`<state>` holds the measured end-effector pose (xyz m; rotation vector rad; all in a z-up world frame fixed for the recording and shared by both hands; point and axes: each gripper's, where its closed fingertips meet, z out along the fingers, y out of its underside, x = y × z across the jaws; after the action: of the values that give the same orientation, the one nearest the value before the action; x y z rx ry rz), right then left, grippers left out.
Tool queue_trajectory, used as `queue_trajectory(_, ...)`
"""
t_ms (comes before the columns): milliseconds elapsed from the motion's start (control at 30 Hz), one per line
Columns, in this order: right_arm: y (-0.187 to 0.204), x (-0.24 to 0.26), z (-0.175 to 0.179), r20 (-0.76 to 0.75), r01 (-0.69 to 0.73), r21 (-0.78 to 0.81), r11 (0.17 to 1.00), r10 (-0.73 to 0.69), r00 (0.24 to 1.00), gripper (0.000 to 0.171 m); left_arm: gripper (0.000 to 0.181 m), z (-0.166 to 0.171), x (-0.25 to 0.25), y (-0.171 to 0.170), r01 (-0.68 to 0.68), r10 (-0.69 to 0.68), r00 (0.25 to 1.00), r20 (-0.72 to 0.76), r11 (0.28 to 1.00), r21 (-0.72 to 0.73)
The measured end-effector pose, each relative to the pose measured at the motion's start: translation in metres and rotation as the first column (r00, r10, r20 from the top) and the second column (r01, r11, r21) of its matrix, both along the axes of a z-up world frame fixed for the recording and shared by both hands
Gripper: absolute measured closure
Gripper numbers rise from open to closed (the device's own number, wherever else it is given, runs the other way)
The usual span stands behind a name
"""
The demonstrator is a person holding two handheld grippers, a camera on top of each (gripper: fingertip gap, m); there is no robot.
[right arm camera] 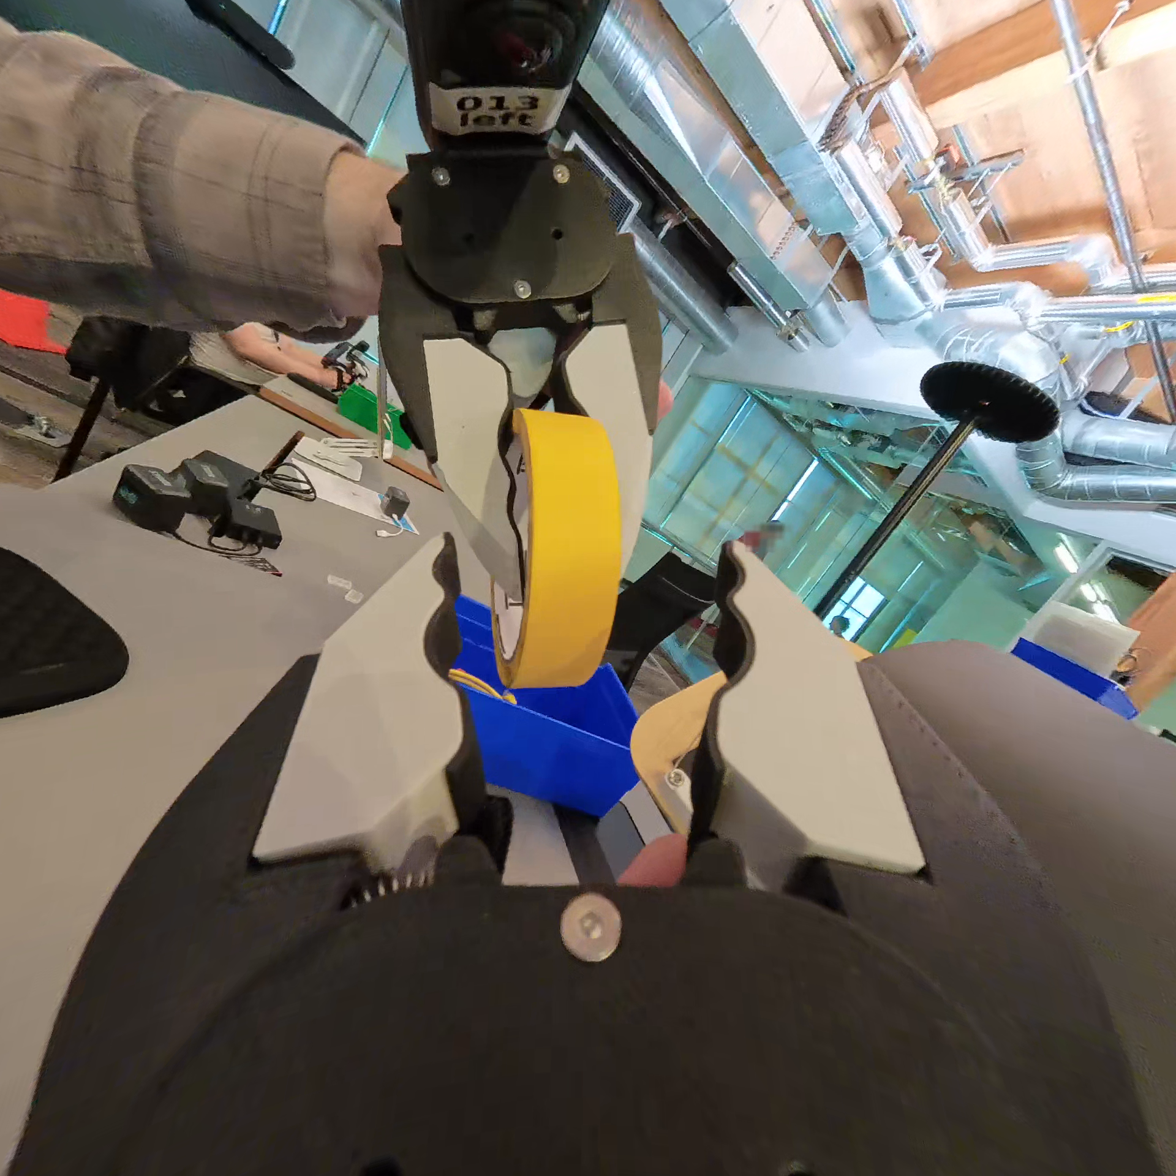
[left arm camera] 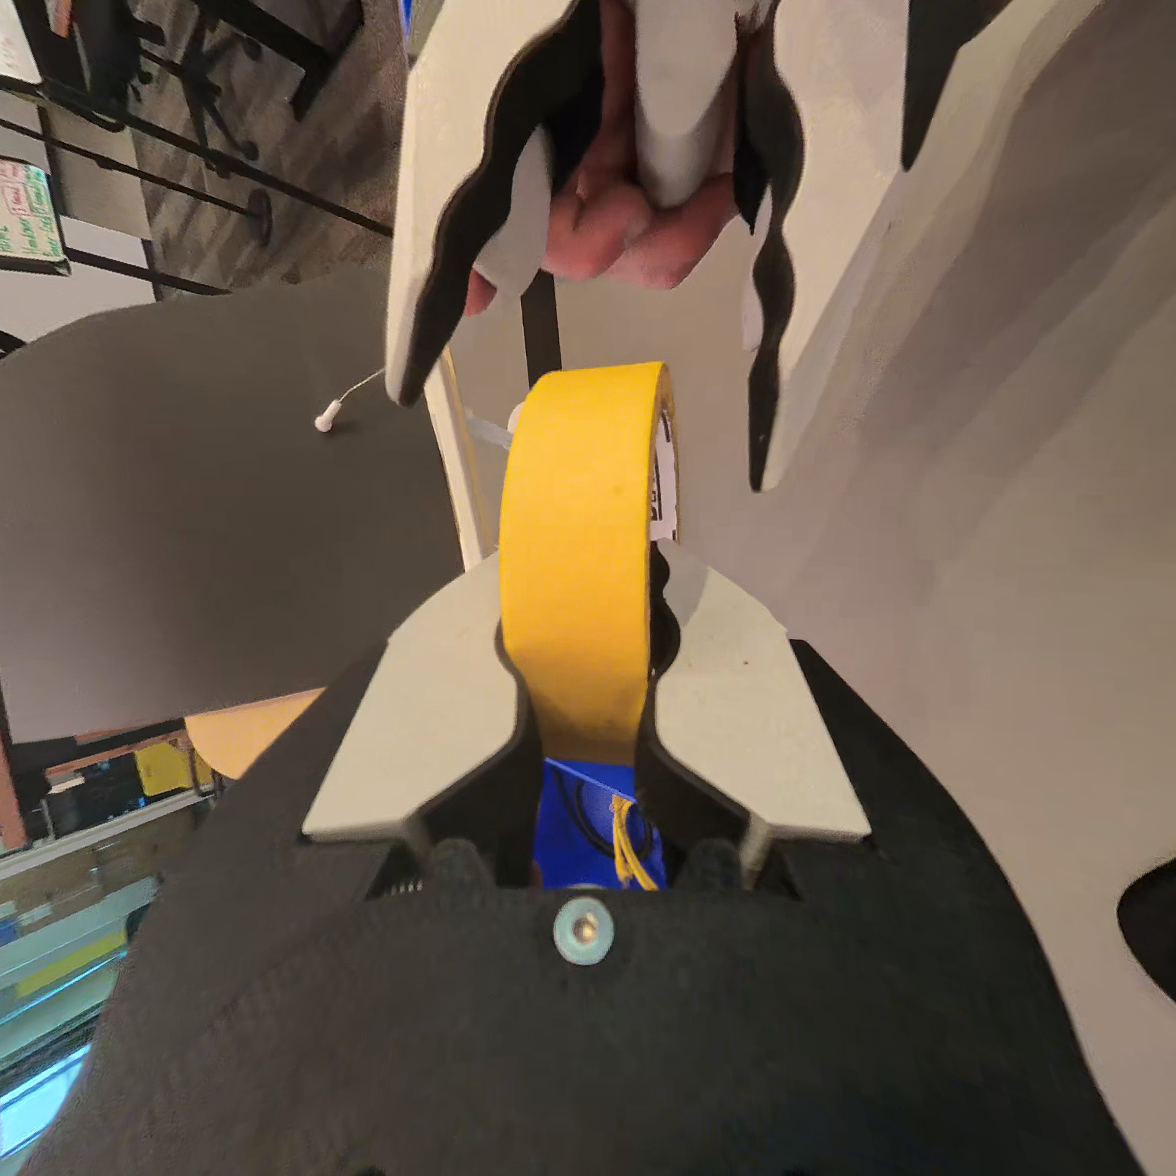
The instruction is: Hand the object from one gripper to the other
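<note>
A yellow tape roll stands on edge, clamped across its width in my left gripper, which is shut on it. In the right wrist view the left gripper comes in from the top with the tape roll in it. My right gripper is open, facing the left one. Its two fingertips stand on either side of the roll's free end without touching it. In the left wrist view the right gripper shows at the top, jaws wide apart, with a hand behind it.
A blue bin holding yellow wires sits below the roll on the grey table. Black chargers with cables and a green bin lie farther left. A person's sleeve reaches in at top left. Left and right tips are no more than a few centimetres apart.
</note>
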<state>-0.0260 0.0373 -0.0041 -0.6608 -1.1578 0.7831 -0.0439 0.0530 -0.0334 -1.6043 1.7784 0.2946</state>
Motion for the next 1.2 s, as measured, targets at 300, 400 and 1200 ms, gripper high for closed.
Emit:
queue_trajectory(300,-0.003,-0.012,-0.011,0.016,-0.026,-0.061,0.998,0.027,1.0,0.111,0.149,-0.014,0.006,-0.001,0.019,-0.016,0.991,-0.13,1.0,0.024)
queue_trajectory(400,-0.003,-0.013,-0.01,0.019,-0.005,-0.061,0.998,0.006,1.0,0.117,0.149,-0.018,0.003,0.001,0.019,-0.013,0.987,-0.158,0.999,0.033)
queue_trajectory(1200,-0.011,-0.018,-0.012,-0.005,-0.043,-0.112,0.993,0.043,0.999,0.148,0.144,-0.016,-0.003,0.005,-0.008,0.015,0.98,-0.197,0.999,0.038)
